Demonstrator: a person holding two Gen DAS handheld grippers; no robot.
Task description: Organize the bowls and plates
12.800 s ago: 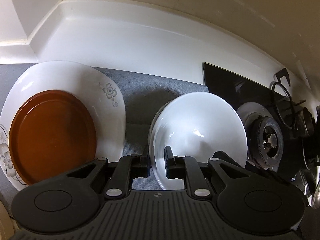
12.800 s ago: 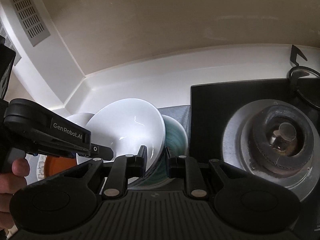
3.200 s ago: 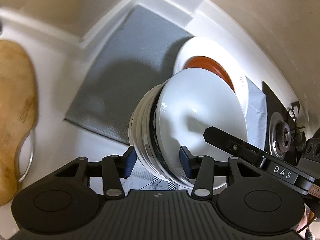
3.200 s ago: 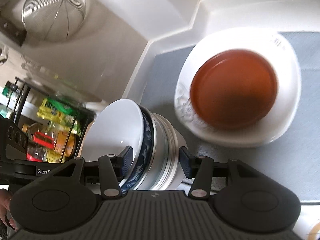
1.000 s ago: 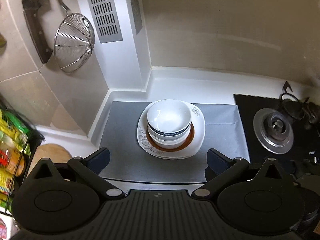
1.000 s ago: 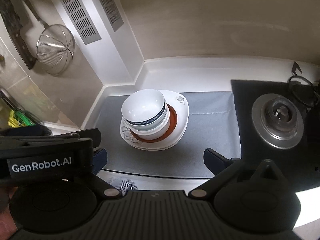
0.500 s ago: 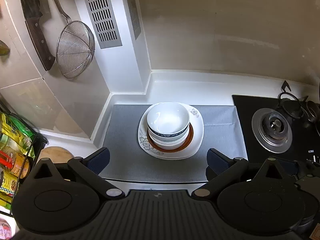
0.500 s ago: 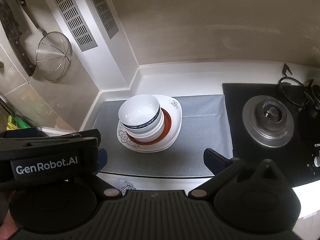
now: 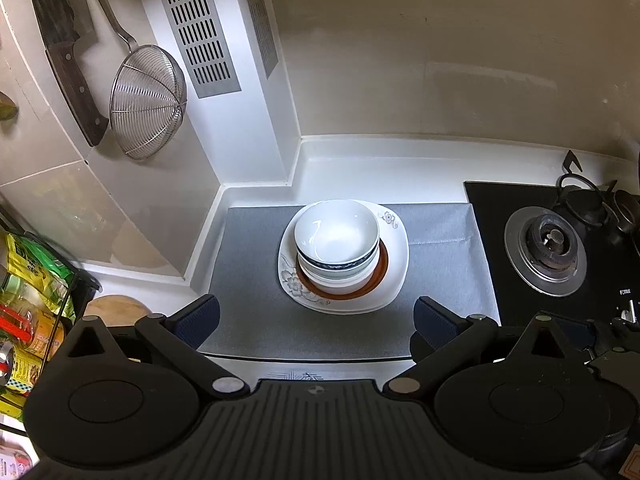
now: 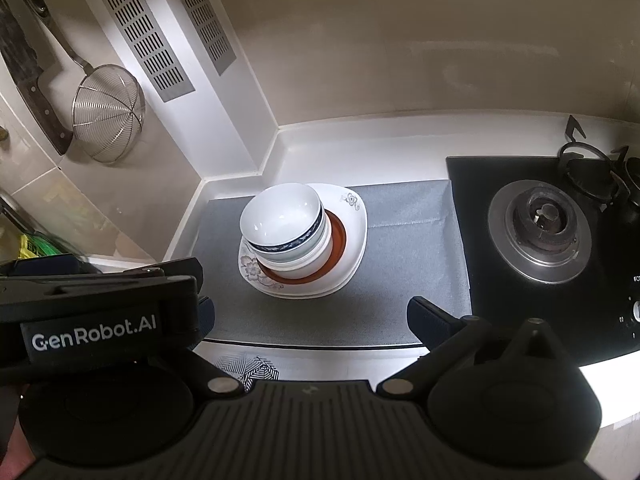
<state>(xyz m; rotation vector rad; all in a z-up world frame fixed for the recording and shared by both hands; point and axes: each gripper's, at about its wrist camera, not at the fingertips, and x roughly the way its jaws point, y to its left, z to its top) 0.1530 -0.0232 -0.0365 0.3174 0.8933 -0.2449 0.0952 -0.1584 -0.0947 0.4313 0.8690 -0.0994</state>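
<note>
A stack of bowls (image 9: 337, 240), white on top with a blue-rimmed one under it, stands on a brown plate (image 9: 382, 270) that lies on a white flowered square plate (image 9: 396, 248), all on a grey mat (image 9: 440, 248). The same stack (image 10: 282, 220) shows in the right wrist view. My left gripper (image 9: 316, 320) is open and empty, held well back above the counter's front edge. My right gripper (image 10: 310, 318) is open and empty too; its left finger is hidden behind the left gripper's body (image 10: 96, 320).
A gas stove burner (image 9: 546, 256) sits on black glass to the right of the mat. A wire strainer (image 9: 146, 102) and a cleaver (image 9: 68, 52) hang on the left wall. A rack with packets (image 9: 28, 280) and a wooden board (image 9: 116, 308) are at the lower left.
Both grippers have drawn a little further up and back from the stack, which looks slightly smaller. The stack has not moved. Both stay open.
</note>
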